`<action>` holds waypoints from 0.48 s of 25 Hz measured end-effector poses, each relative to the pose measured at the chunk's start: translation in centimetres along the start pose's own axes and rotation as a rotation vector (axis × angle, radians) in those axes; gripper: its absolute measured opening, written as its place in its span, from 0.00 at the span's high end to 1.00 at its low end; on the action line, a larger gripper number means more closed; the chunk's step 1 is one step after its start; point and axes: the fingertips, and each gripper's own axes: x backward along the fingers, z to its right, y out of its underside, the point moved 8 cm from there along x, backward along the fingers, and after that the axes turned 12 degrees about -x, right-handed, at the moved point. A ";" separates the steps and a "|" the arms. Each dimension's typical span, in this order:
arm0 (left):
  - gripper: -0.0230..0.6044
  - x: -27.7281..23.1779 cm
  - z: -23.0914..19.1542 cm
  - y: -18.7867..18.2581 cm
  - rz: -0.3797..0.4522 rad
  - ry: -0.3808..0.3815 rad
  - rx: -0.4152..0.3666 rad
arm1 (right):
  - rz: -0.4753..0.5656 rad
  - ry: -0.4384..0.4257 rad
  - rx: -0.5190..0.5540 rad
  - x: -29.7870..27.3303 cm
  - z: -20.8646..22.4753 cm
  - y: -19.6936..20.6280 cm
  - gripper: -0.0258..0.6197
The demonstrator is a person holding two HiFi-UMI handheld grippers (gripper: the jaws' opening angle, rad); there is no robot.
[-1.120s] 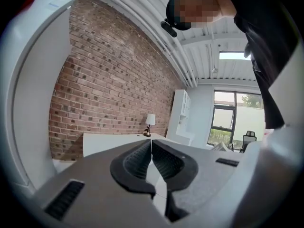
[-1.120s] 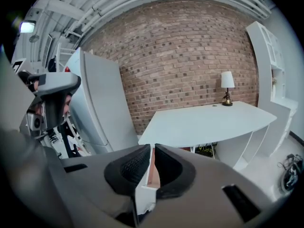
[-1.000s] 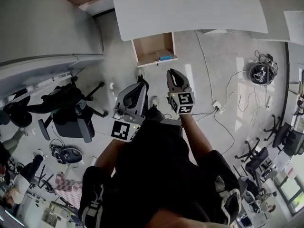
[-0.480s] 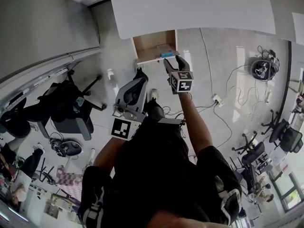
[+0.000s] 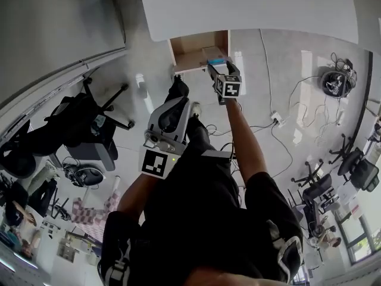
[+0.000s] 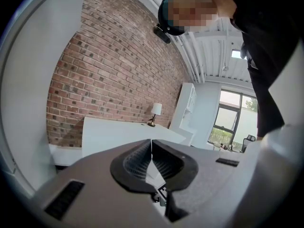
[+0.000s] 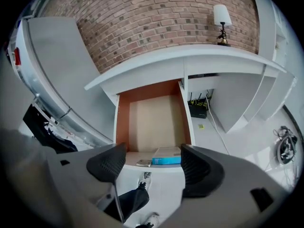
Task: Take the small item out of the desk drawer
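The desk drawer (image 5: 193,58) (image 7: 156,122) stands pulled out under the white desk (image 5: 250,8). At its front edge lie a small blue box (image 7: 166,156) (image 5: 215,61) and a small grey flat item (image 7: 143,163). My right gripper (image 7: 154,167) (image 5: 218,70) hovers just in front of and above the drawer's front. Its jaws are opening, wide apart, with nothing touching the pads. My left gripper (image 6: 151,158) (image 5: 174,109) hangs back over the person's legs, its jaws shut on nothing.
Office chairs (image 5: 71,130) stand at the left. Cables (image 5: 280,121) trail across the floor at the right. A router (image 7: 198,109) sits under the desk right of the drawer. The person's shoes (image 5: 178,91) are below the drawer front.
My right gripper has moved forward to the drawer's front and its jaws have opened. The left gripper stays roughly in place.
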 end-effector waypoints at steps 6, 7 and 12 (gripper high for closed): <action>0.95 -0.8 -0.8 1.8 -0.003 0.014 0.015 | -0.070 0.022 -0.006 -4.1 2.2 1.4 0.40; 0.95 -0.9 -0.9 2.1 -0.008 0.015 0.019 | -0.084 0.022 -0.009 -4.6 2.4 1.7 0.40; 0.95 -1.6 -1.6 2.7 -0.004 0.014 0.033 | -0.101 0.067 -0.018 -6.6 3.2 3.1 0.38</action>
